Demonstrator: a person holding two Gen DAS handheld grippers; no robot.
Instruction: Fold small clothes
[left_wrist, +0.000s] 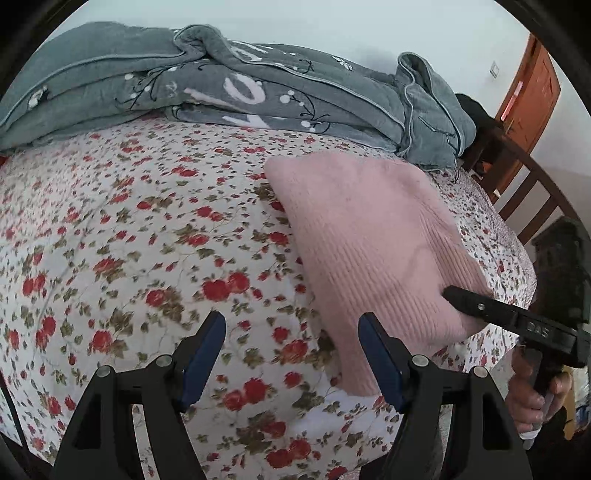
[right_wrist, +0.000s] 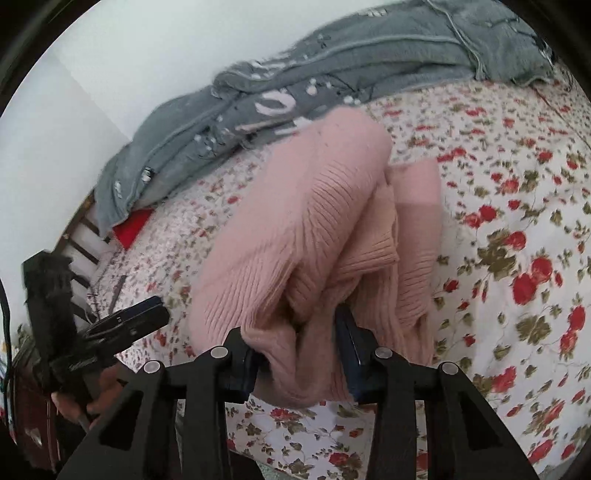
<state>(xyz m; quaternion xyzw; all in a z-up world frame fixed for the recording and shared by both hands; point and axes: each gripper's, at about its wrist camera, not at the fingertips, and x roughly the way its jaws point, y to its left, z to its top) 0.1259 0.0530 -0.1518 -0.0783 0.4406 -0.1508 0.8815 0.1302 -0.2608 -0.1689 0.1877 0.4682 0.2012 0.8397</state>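
A folded pink ribbed sweater (left_wrist: 373, 236) lies on the floral bedsheet (left_wrist: 129, 240), toward the bed's right side. My left gripper (left_wrist: 291, 325) hovers open just left of the sweater's near corner, with only sheet between its blue pads. In the right wrist view the sweater (right_wrist: 295, 229) bunches up between the fingers of my right gripper (right_wrist: 291, 328), which is shut on its near edge. From the left wrist view only one finger (left_wrist: 476, 305) of the right gripper shows, lying on top of the sweater's near right corner. The left gripper (right_wrist: 136, 317) also appears at the left of the right wrist view.
A rumpled grey quilt (left_wrist: 221, 85) fills the far side of the bed along the white wall. A wooden bed rail (left_wrist: 524, 184) and a brown door (left_wrist: 528, 92) stand at the right. A red item (right_wrist: 133, 227) lies under the quilt's end. A hand (left_wrist: 532, 402) holds the right gripper's handle.
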